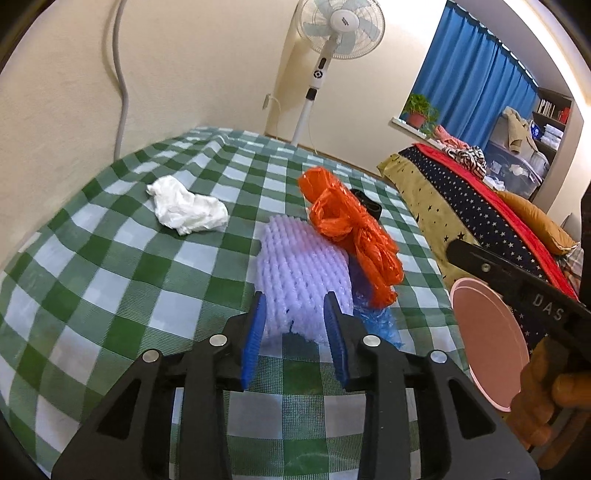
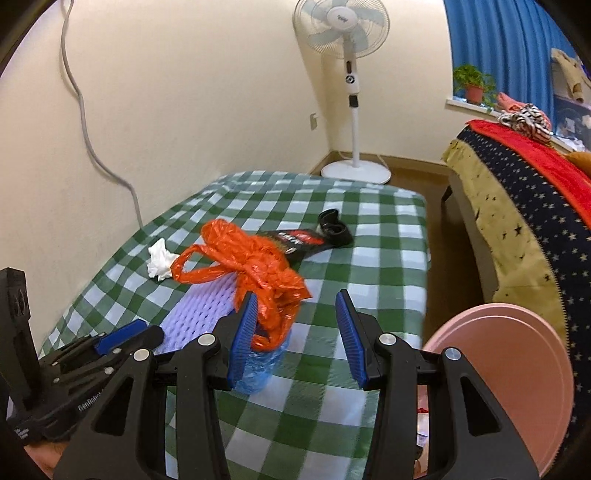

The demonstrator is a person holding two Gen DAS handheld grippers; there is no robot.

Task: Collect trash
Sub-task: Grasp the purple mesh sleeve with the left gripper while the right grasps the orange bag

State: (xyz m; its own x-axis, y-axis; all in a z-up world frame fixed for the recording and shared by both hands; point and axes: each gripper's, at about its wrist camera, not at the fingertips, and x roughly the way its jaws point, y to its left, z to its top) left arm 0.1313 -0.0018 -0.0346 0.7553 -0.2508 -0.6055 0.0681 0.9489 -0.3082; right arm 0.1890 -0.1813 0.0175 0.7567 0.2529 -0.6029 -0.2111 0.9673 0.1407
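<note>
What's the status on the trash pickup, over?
Left hand-held gripper open around the purple foam net. Right hand-held gripper open, empty, by the orange plastic bag. Crumpled tissue untouched.

On the green-and-white checked cloth lie one crumpled white tissue, one lilac foam fruit net, one crumpled orange plastic bag, one crushed clear blue plastic bottle and one black printed wrapper. Beside it stand one pink round bin, one white pedestal fan, one potted green plant
</note>
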